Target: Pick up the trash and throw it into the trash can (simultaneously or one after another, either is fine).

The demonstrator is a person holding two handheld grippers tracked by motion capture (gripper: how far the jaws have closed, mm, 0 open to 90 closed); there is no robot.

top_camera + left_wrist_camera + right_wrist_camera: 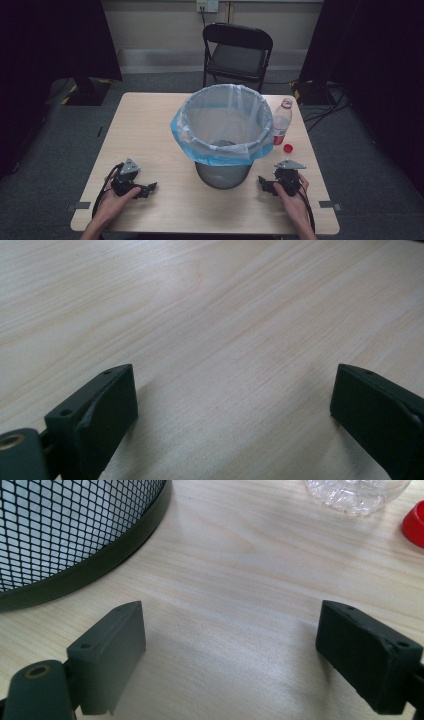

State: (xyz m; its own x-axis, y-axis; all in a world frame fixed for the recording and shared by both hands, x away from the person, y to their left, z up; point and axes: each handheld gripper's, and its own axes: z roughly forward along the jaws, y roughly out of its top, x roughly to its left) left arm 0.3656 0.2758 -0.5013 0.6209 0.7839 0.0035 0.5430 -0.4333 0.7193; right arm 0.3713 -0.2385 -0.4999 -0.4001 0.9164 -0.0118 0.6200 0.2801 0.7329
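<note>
A black mesh bin [223,172] lined with a blue-white plastic bag [223,125] stands mid-table. Right of it stands a clear plastic bottle [281,122] with a red label and no cap; a red cap [288,148] lies on the table beside it. My left gripper [148,189] rests on the table at the front left, open, nothing between its jaws [235,405]. At the front right my right gripper [264,184] lies open and empty [232,640], pointing toward the bin's base [75,545]; the bottle's bottom [357,495] and the cap [415,525] are ahead of it.
The light wooden table [150,130] has bare room left of the bin and along its front edge. A black folding chair [237,52] stands behind the table. Dark curtains hang at both sides, and cables lie on the floor at right.
</note>
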